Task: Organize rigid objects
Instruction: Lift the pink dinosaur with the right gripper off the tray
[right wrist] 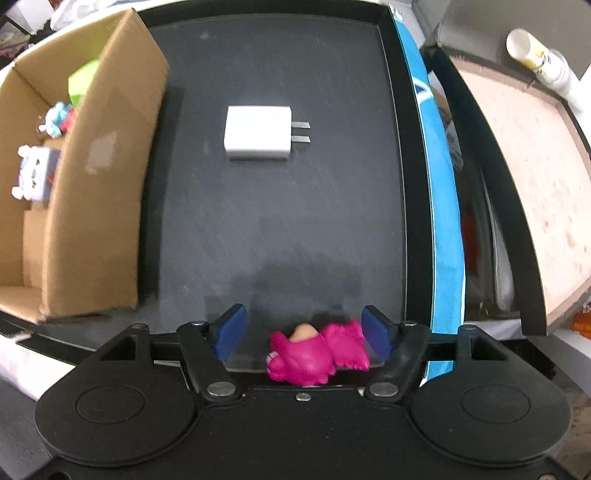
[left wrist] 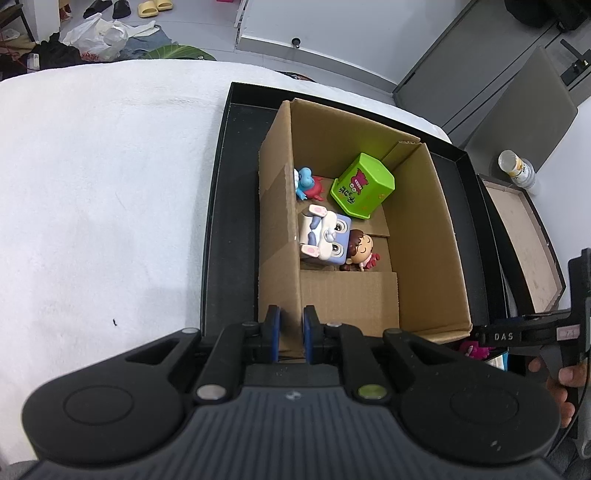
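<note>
Right tool (right wrist: 303, 332) points down, jaws apart, straddling the pink figurine (right wrist: 317, 354) on the black tray (right wrist: 277, 221); figurine nearer the right-hand pad. Left tool (left wrist: 290, 332) clamped on the cardboard box (left wrist: 424, 236) wall.

It looks like a lived-in room pressed into service as a recording space, part home, part office. Far beyond the left tongs (left wrist: 291, 334), past the far edge of the white-covered worktop (left wrist: 92, 184), the pale floor (left wrist: 332, 22) carries yellow slippers (left wrist: 154, 7), dark shoes (left wrist: 107, 8), crumpled plastic bags (left wrist: 101, 37) and a heap of clothes (left wrist: 55, 53). Ahead and to the right of those tongs stand grey metal cabinets (left wrist: 480, 66) of an office sort. Right of the right tongs (right wrist: 303, 332), a worn wooden board (right wrist: 524, 166) and a white bottle (right wrist: 539, 61) add to the clutter.
</note>
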Tool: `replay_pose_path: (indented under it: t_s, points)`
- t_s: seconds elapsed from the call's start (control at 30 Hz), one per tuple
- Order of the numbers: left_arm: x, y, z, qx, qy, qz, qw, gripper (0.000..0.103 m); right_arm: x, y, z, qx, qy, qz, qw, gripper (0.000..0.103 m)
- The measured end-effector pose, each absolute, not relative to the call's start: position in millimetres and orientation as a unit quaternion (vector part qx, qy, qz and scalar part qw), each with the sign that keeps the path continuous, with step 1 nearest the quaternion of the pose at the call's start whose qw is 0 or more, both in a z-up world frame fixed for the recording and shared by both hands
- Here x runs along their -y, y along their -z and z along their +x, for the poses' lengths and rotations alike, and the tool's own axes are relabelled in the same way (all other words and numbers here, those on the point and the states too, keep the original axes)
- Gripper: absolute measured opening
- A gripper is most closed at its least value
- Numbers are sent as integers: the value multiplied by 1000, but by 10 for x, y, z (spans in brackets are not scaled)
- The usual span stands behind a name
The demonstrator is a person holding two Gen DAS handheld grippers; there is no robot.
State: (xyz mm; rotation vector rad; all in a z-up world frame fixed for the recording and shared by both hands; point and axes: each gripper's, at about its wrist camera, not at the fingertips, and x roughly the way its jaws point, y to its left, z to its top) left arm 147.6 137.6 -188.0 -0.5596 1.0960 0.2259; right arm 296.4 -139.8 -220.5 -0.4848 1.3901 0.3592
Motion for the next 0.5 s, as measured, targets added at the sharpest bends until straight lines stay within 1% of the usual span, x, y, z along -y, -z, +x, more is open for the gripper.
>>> replay_pose_path:
  t_s: [0.27, 0.3, 0.33, 0.43, 0.5]
  points:
    - [-1379, 1881, 1471, -512, -107, -263, 810, 12, 1357, 2382, 2935, -645, -166, -241, 705, 70]
    - [-1379, 1881, 1471, -512, -107, -263, 810, 12, 1355, 2389, 2935, -645, -166, -245, 705, 68]
    - [-1381, 1880, 1472, -513, -107, -264, 810, 12, 1352, 2393, 2933, -642, -164, -251, 706, 62]
    - [-1382, 1879, 1473, -513, -107, -263, 810, 12, 1360, 2369, 2922, -637, -166, -251, 709, 58]
    - [-1380, 1879, 1474, -513, -107, -264, 810, 12, 1359, 2330, 2903, -631, -169, -253, 714, 54]
